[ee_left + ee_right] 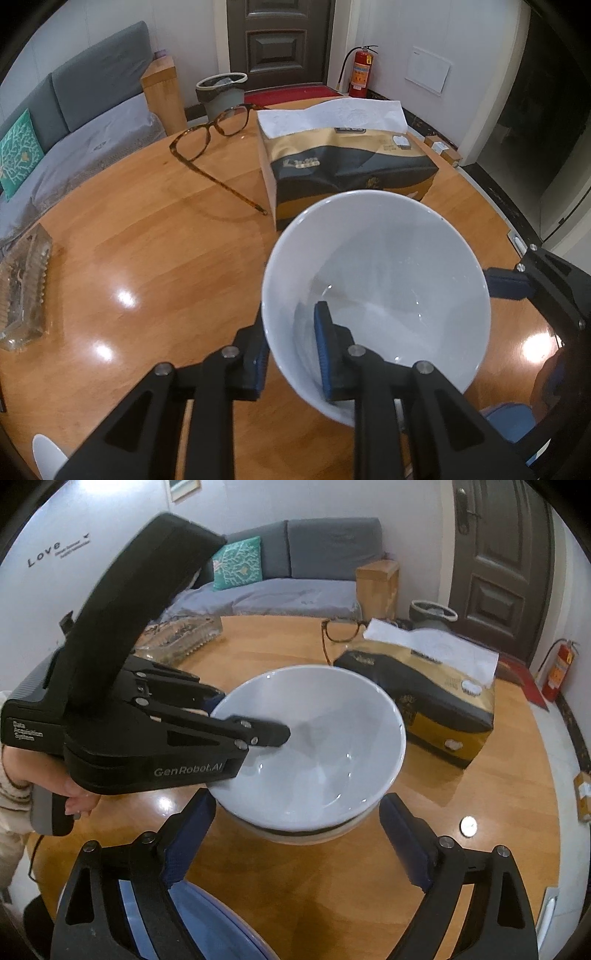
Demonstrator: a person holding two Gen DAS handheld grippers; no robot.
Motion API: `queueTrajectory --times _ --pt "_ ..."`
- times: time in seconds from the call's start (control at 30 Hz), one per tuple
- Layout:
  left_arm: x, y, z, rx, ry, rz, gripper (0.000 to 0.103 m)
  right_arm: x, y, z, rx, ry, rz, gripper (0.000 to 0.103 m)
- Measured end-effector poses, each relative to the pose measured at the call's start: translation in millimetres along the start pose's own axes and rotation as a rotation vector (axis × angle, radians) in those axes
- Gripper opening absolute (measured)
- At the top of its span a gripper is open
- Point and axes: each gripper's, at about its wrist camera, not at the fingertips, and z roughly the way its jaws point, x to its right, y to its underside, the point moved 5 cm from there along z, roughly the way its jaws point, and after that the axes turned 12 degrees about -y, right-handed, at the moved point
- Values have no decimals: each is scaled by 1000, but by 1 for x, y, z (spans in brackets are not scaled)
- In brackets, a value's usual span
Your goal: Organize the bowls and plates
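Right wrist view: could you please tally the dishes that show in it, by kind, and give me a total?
Bowls: 2, the white bowl and the second bowl right under it
Plates: 1, the blue plate at the bottom edge
Total: 3

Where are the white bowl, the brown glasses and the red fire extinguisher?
Round white ceramic bowl (373, 258), left wrist view, inner wall.
Brown tortoiseshell glasses (192, 142), left wrist view, lens rim.
Red fire extinguisher (360, 72), left wrist view, cylinder body.
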Motion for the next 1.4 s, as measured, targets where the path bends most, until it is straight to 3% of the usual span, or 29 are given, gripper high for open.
queueTrajectory --times 0.23,0.57,0.7,0.83,1.1,1.4 --pt "-11 10 -5 -14 -8 0 20 -13 -3 10 -49 -15 -44 88" --pt "-39 33 -13 -61 3 -26 23 -37 -4 23 -88 -108 -126 88" --pt "-54 34 -36 -10 -23 -47 28 -46 -3 23 -124 -43 -212 85" --pt "-78 33 -72 52 -20 -76 33 -46 -4 9 -130 25 -217 86" --pt "-148 53 -116 109 -111 -150 46 -100 -20 -17 -33 53 -279 87" --pt "-223 113 -123 75 -161 -251 46 -192 -40 31 -79 -151 -350 87"
